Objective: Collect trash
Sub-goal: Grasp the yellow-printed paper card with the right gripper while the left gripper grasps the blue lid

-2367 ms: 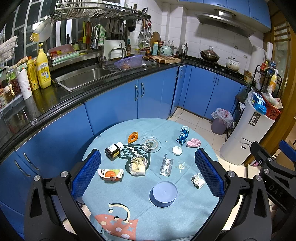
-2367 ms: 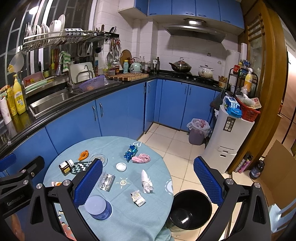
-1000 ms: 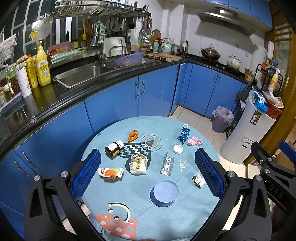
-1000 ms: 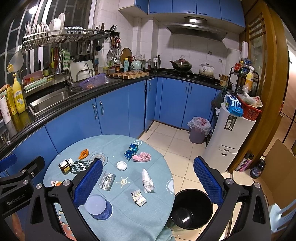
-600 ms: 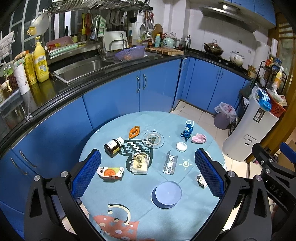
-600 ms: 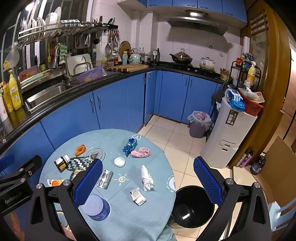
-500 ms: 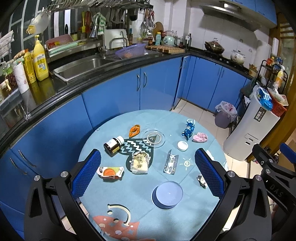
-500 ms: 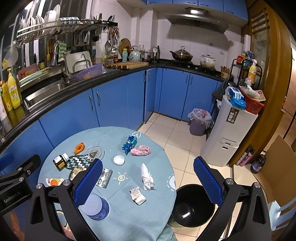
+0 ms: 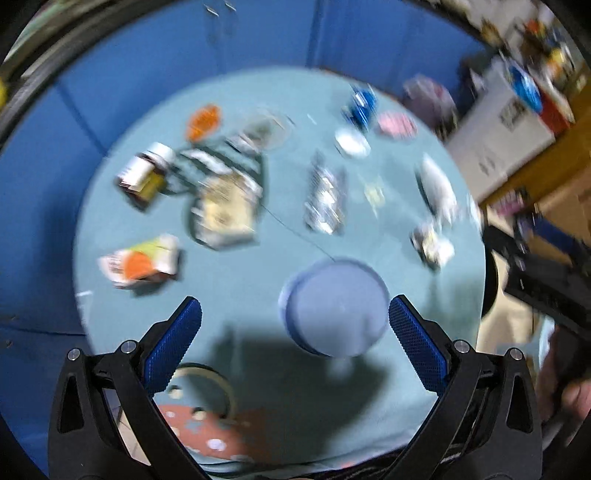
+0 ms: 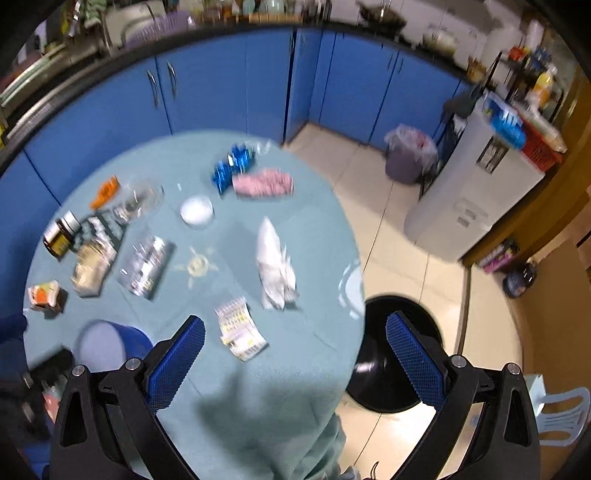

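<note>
My round teal tabletop (image 10: 303, 373) carries the litter, with the black bin (image 10: 391, 354) on the floor just beside its edge. A crumpled white tissue (image 10: 275, 264) lies on the tabletop near the bin side, a small printed wrapper (image 10: 240, 334) just inward of it. My left claw (image 9: 293, 341) hangs spread wide above the blue lidded tub (image 9: 334, 306); my right claw (image 10: 295, 358) gapes, holding nothing, over the tabletop's bin-side edge.

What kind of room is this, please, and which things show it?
Most likely a home kitchen. Blue cabinets run under a dark counter with a pot on it, and a round table in a teal cloth holds scattered wrappers, with a black bin on the tiled floor beside it.
</note>
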Motion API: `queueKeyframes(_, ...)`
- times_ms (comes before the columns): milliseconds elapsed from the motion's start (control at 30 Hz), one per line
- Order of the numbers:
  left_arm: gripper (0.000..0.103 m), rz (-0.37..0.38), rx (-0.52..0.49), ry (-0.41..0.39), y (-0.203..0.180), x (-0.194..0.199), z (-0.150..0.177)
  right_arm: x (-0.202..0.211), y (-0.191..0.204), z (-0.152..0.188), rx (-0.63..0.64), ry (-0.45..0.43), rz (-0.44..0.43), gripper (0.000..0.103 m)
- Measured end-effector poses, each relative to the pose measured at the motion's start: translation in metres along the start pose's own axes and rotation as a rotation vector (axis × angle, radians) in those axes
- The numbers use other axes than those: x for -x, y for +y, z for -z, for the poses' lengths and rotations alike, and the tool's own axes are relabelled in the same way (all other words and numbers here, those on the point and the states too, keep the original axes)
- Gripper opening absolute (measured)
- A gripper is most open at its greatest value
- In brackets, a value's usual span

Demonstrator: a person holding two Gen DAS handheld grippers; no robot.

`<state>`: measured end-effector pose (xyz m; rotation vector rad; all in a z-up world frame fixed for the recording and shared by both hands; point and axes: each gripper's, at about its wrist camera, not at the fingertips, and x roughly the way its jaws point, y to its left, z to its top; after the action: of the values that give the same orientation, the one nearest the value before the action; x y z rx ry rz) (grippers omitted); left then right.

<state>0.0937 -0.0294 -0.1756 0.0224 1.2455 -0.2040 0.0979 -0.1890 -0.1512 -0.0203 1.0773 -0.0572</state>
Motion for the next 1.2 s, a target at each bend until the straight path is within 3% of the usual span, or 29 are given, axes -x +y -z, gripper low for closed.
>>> queueKeyframes(100, 0.1, 0.029, -0.063, 0.088, -0.018, -0.024, 0.001, -0.018, -0.007, -0.001, -0.028, 0.047, -0.009, 0.096)
queueKeyframes(200, 0.1, 0.004, -0.083, 0.122, -0.026, -0.039, 0.001, -0.031, -0.012, -0.004, -0.039, 0.089, -0.044, 0.096)
queueKeyframes(467, 0.099, -0.024, -0.013, 0.192, -0.009, -0.065, 0.001, -0.059, 0.011, -0.004, 0.002, 0.176, -0.154, 0.096)
queueKeyframes(633, 0.079, -0.022, 0.036, 0.213, 0.011, -0.074, 0.002, -0.072, 0.017, -0.003, 0.005, 0.211, -0.18, 0.096)
queueKeyframes(900, 0.079, -0.005, 0.051, 0.19, 0.043, -0.065, 0.011, -0.082, 0.025, -0.003, 0.024, 0.244, -0.179, 0.096)
queueKeyframes(1167, 0.078, -0.005, 0.087, 0.173, 0.079, -0.05, 0.009, -0.086, 0.036, -0.004, 0.05, 0.25, -0.146, 0.076)
queueKeyframes(1200, 0.078, -0.003, 0.092, 0.169, 0.086, -0.047, 0.009, -0.085, 0.035, -0.004, 0.048, 0.246, -0.139, 0.067)
